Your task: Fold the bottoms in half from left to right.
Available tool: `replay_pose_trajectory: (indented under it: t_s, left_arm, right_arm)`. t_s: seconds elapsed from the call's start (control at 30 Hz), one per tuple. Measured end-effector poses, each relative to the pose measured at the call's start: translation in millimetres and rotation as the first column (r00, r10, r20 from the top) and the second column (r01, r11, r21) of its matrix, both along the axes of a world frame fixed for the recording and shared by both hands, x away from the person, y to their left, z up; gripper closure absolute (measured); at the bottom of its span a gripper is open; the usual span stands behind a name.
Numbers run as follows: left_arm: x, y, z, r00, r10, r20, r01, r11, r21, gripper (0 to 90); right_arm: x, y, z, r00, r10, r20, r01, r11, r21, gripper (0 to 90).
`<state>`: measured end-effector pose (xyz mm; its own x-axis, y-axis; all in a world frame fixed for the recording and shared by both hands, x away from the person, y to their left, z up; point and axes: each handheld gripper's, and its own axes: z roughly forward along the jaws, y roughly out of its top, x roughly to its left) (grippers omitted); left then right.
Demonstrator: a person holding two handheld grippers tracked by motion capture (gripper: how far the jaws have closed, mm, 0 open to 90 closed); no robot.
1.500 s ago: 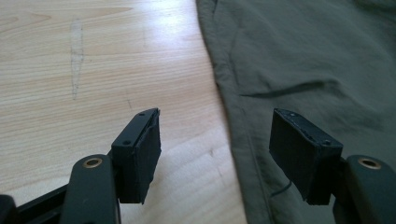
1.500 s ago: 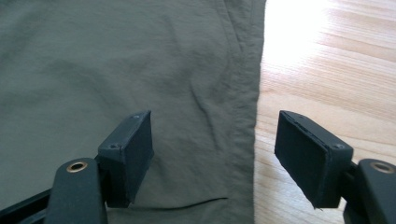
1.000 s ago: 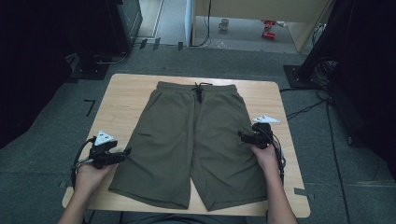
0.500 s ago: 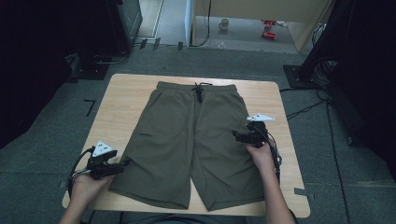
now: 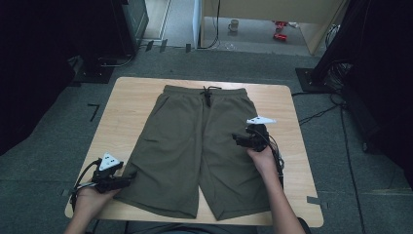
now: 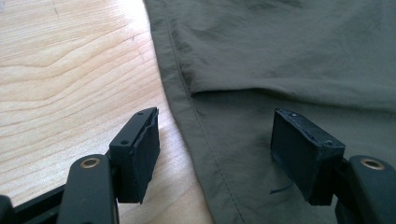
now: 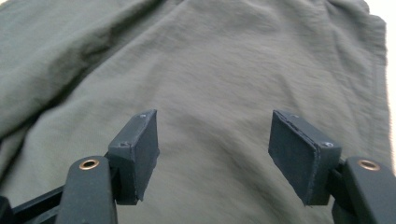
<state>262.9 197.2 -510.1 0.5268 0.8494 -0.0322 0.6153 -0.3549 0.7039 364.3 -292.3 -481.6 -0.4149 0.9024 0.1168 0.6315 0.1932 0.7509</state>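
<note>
my left hand (image 5: 87, 199) comes in over the near left corner of the worktop (image 5: 122, 112), forearm angled in from the bottom edge, holding the left gripper (image 5: 127, 180) low and pointed toward the hem of the shorts (image 5: 195, 146). in the left gripper view its jaws are spread wide: one black pad sits over bare wood, the other over the fabric, with the stitched side seam of the shorts (image 6: 280, 60) running between them. nothing is pinched.

my right hand (image 5: 263, 158) reaches further in, forearm stretched up from the near edge along the right side, and the right gripper (image 5: 237, 140) hovers over the right leg of the shorts, nearer the right edge of the worktop than the middle. in the right gripper view the jaws are spread as well, with only the cloth (image 7: 215, 70) beyond them; i cannot tell whether the pads touch it.

the shorts lie flat and spread out in the middle of the worktop, waistband toward the far edge with a dark drawstring (image 5: 208, 95) knotted at its centre, legs toward me. the fabric is a matte olive weave, softly creased, with a folded pocket edge and a double-stitched hem. the worktop is pale wood with visible grain and rounded corners.
</note>
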Motion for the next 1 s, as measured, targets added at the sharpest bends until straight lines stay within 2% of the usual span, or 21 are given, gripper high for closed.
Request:
replay_pose_trajectory:
  t_s: [0.1, 0.17, 0.27, 0.37, 0.5, 0.63, 0.7, 0.8, 1.0]
  left_arm:
    - [-3.0, -1.2, -1.5, 0.9998, -0.010, 0.014, 0.010, 0.9999, 0.003, 32.2]
    - [-4.5, -1.6, -2.1, 0.9998, 0.012, 0.014, -0.012, 0.9997, -0.023, 31.2]
    - [-5.2, -1.4, -2.6, 0.9997, 0.016, 0.017, -0.016, 0.9994, -0.029, 31.3]
    - [-6.6, -2.0, -3.5, 0.9995, 0.008, 0.031, -0.008, 0.9999, -0.013, 31.2]
    - [-8.7, -3.3, -5.3, 0.9987, 0.001, 0.052, -0.001, 1.0000, -0.002, 30.5]
    - [-9.4, -3.0, -5.8, 0.9986, 0.000, 0.053, 0.001, 1.0000, -0.005, 30.2]
    - [-10.1, -4.1, -7.2, 0.9983, -0.013, 0.056, 0.013, 0.9998, -0.014, 25.5]
    - [-10.5, -7.0, -7.8, 0.9982, -0.023, 0.055, 0.023, 0.9997, -0.002, 19.5]
    - [-11.0, -5.6, -7.8, 0.9978, -0.042, 0.052, 0.043, 0.9990, -0.010, 18.5]
  right_arm:
    - [3.2, 7.3, 2.8, 0.9999, 0.013, 0.007, -0.013, 1.000, 0.004, 33.5]
    - [5.6, 14.2, 4.5, 0.9996, 0.015, 0.026, -0.015, 1.000, -0.018, 35.2]
    - [7.6, 18.8, 4.1, 0.9992, 0.019, 0.034, -0.018, 1.000, -0.024, 35.4]
    - [16.6, 30.2, 2.6, 0.9994, 0.030, -0.015, -0.030, 0.999, -0.025, 36.8]
    - [21.1, 39.5, 3.0, 0.9989, 0.046, -0.004, -0.046, 0.998, -0.044, 37.1]
    - [28.5, 49.0, 5.2, 0.9986, 0.053, -0.003, -0.053, 0.999, -0.011, 37.8]
    - [31.7, 54.1, 6.2, 0.9988, 0.048, 0.005, -0.048, 0.999, 0.001, 36.9]
    - [37.6, 64.0, 6.5, 0.9980, 0.063, 0.006, -0.063, 0.998, -0.010, 37.1]
    - [47.3, 77.5, 5.4, 0.9972, 0.074, -0.015, -0.074, 0.997, 0.010, 33.9]
